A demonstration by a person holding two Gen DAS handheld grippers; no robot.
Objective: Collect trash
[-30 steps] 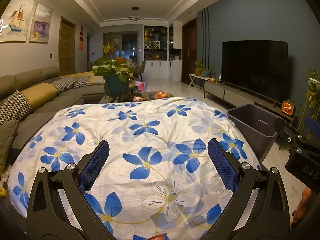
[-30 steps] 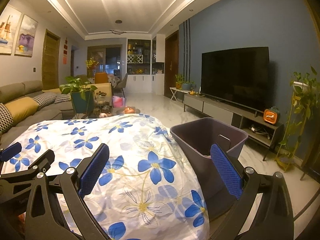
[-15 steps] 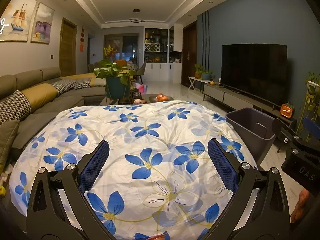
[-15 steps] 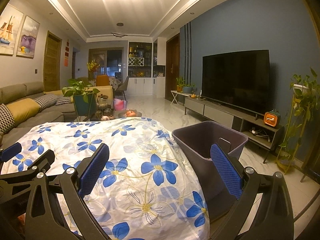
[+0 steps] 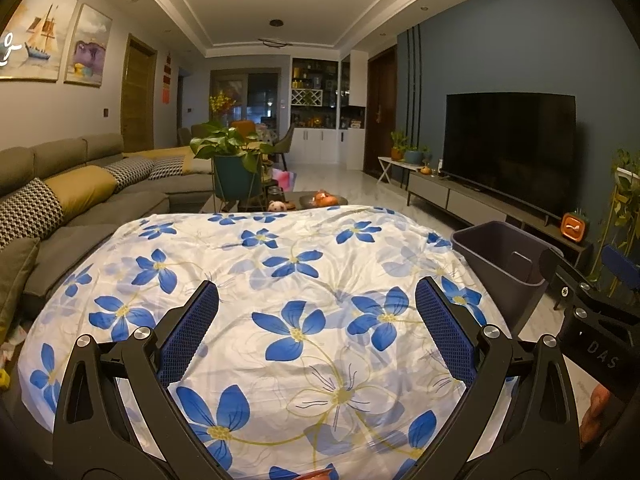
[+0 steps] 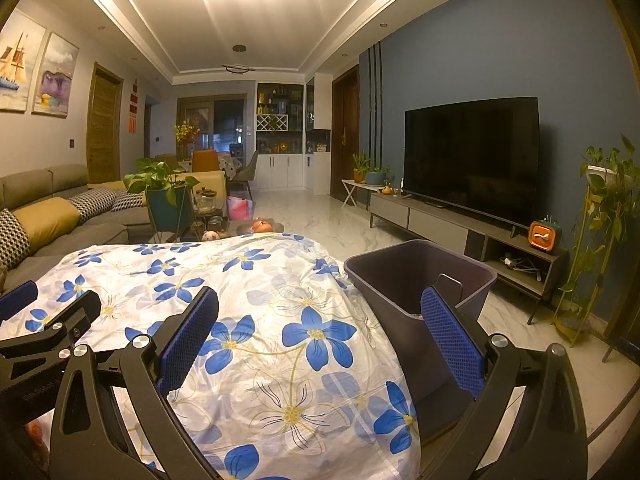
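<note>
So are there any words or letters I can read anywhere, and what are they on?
"DAS": on the black body of the right gripper, at the edge of the left camera's view.
Embossed word on the left gripper body: too faint to read.
Red wall hangings by the door: too small to read.
White mark beside the boat painting: unreadable.

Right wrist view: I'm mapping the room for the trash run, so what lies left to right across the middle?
Sofa → potted plant → flowered cloth → purple bin → TV → orange clock → plant stand.
</note>
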